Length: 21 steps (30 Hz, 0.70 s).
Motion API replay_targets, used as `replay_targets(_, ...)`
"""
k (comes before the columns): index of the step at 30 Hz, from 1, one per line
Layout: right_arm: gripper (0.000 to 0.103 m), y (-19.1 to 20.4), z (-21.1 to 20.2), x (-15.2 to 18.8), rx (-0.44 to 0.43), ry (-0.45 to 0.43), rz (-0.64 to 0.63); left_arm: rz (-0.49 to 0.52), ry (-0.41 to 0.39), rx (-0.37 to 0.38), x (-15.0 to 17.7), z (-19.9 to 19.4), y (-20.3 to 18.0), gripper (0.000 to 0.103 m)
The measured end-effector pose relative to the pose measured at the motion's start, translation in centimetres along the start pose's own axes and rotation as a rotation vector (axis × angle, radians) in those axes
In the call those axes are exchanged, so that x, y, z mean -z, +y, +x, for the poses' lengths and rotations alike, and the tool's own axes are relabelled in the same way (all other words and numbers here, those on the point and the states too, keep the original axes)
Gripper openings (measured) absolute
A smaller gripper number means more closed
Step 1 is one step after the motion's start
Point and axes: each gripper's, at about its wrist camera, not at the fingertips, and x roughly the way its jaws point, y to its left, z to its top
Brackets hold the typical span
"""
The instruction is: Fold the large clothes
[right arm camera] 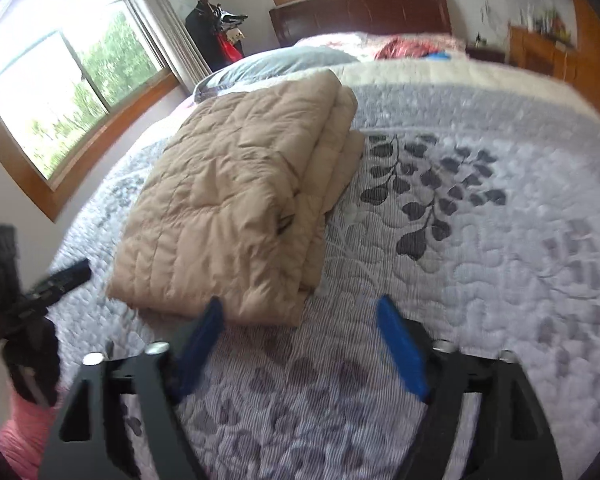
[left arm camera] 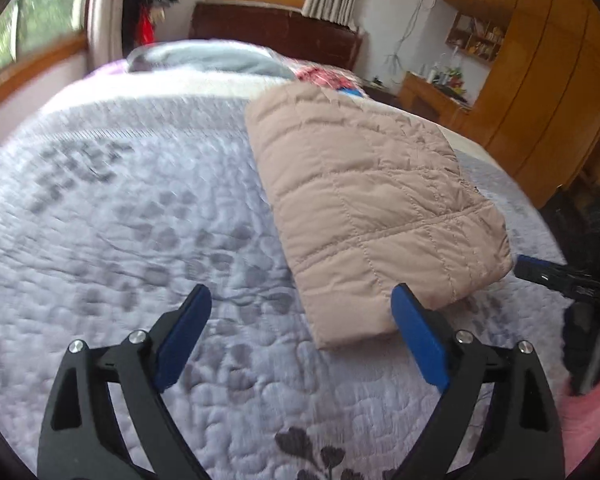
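Folded quilted jacket [left arm camera: 376,208] lies on bed [left arm camera: 140,220]: judged light, puffy, slippery; best pinched at layered edge. Left gripper [left arm camera: 302,304] and right gripper [right arm camera: 300,316] are held wide open, empty.

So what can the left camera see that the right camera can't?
Only the left wrist view shows the wooden cupboards and the shelf with small things on it. Only the right wrist view shows the big side window, the coat stand and the coat's stacked folded edge. Both show the folded coat lying on the quilt, the headboard, and the other gripper: the right one and the left one. Both grippers are open and hold nothing.
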Motion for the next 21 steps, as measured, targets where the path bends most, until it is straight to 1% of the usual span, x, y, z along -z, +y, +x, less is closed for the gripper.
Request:
replay_targets(1, 0.094, 0.8, -0.6, 0.4, 0.025, -0.010, -0.020, 0.010, -0.012, -0.017, 0.1, -0.7, -0.4, 0.092)
replay_targets(3, 0.099, 1.9, -1.6, 1.2, 0.055, -0.027, -0.043, 0.020, -0.020, -0.041, 0.5, -1.7, -0.9, 0.095)
replay_targets(7, 0.099, 3.5, -3.4, 2.5, 0.089, -0.051, -0.046, 0.018, -0.048, -0.076, 1.4, -3.7, -1.5, 0.095)
replay_targets(12, 0.099, 4.8, -5.3, 3.6, 0.153, -0.090, -0.048, 0.033, -0.070, -0.105, 2.6, -5.4, -2.4, 0.097)
replay_targets(15, 0.099, 5.4, -6.2, 4.1, 0.163, -0.097, -0.042, 0.041, -0.079, -0.128, 3.2, -6.4, -2.9, 0.097)
replay_targets(21, 0.099, 6.7, -7.5, 5.2, 0.156, -0.116, -0.054, 0.032, -0.086, -0.143, 4.0, -8.0, -3.5, 0.097)
